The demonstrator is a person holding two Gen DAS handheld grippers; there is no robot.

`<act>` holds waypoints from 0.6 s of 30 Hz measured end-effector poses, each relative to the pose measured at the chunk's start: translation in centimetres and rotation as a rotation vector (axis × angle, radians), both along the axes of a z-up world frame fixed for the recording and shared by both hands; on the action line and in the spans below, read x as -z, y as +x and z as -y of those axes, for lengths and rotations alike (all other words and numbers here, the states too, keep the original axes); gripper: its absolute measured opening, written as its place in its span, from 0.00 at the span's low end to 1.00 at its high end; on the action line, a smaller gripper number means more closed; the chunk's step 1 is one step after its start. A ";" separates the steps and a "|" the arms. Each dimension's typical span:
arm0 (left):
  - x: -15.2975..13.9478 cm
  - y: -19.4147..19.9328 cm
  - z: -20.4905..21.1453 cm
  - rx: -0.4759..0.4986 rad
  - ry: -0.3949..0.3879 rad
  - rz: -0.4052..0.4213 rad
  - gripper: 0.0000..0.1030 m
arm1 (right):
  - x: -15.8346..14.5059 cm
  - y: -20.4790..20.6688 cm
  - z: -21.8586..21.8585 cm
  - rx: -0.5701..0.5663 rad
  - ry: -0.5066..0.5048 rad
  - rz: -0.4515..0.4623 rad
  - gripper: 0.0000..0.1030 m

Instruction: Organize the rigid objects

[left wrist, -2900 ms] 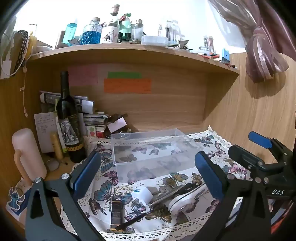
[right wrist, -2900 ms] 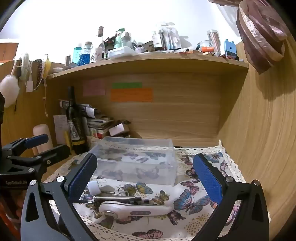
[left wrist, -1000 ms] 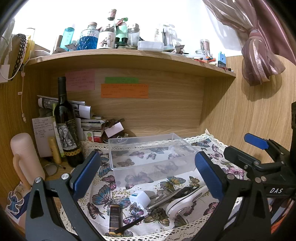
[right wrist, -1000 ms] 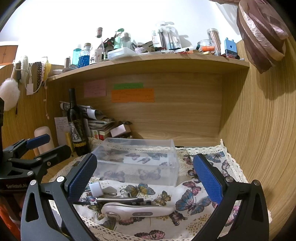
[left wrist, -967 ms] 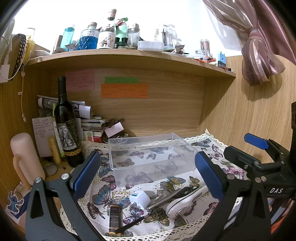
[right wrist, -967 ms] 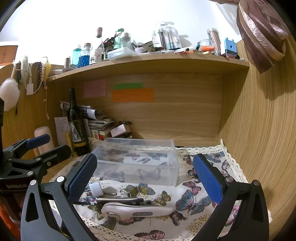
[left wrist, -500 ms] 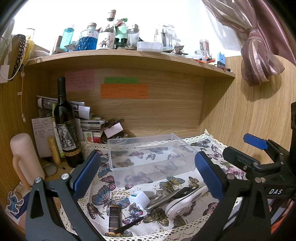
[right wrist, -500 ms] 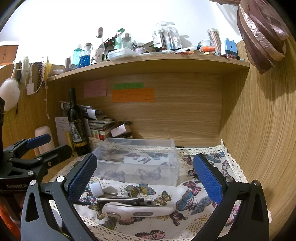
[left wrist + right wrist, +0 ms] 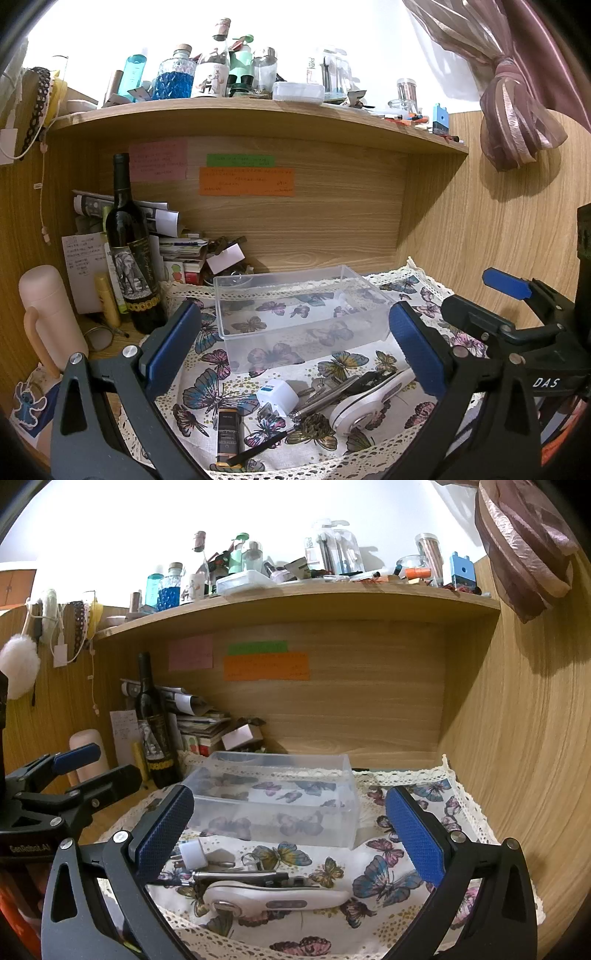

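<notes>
A clear rectangular plastic box (image 9: 303, 306) stood open-topped at frame centre on a white lace-edged cloth printed with butterflies (image 9: 207, 387), its long axis running left to right across the left wrist view; nothing could be seen inside it. In the lower centre, nearer the camera than the box, lay a loose cluster: a small white cube-shaped charger with a blue mark (image 9: 277, 396), a black rectangular lighter with an orange edge (image 9: 227, 432) pointing away from the camera, a thin black-handled metal rod (image 9: 280, 435) lying diagonally, and a white elongated handheld device with a round metal end (image 9: 277, 895). In the right wrist view that device lay left to right, round end at left, with metal tools just behind it, touching or overlapping.

The left tongs (image 9: 295, 350) stood apart, blue pads either side of the box and cluster, gripping nothing. The right tongs (image 9: 290, 834) were likewise spread wide and empty.

A dark wine bottle with an elephant label (image 9: 131, 254) stood upright at centre left on the bench, beside a pale pink flask (image 9: 51, 317) and stacked papers. A wooden shelf (image 9: 258, 114) crowded with bottles spanned the upper frame.
</notes>
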State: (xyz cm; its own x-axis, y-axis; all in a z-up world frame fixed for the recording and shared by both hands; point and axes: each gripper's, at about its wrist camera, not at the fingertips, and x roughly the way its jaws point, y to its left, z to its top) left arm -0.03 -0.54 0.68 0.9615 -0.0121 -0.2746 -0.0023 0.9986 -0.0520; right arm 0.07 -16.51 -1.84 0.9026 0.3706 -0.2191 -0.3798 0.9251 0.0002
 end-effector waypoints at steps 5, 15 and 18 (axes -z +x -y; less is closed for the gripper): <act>0.1 0.1 -0.1 -0.009 -0.012 -0.006 1.00 | 0.2 0.2 -0.2 -0.022 0.005 0.006 1.00; 2.3 0.4 -3.3 -0.063 -0.039 -0.102 0.89 | 3.4 2.2 -2.4 -0.087 -0.033 -0.122 1.00; 3.5 0.4 -4.9 -0.071 -0.081 -0.151 0.87 | 5.3 2.9 -3.4 -0.105 -0.081 -0.180 0.99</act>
State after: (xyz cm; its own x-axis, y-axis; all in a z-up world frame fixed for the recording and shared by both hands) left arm 0.38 4.36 -2.78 0.9085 0.0261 -0.4170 -0.0863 0.9882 -0.1262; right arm 2.99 -13.09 -7.19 0.8036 0.4351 -0.4061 -0.4745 0.8803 0.0043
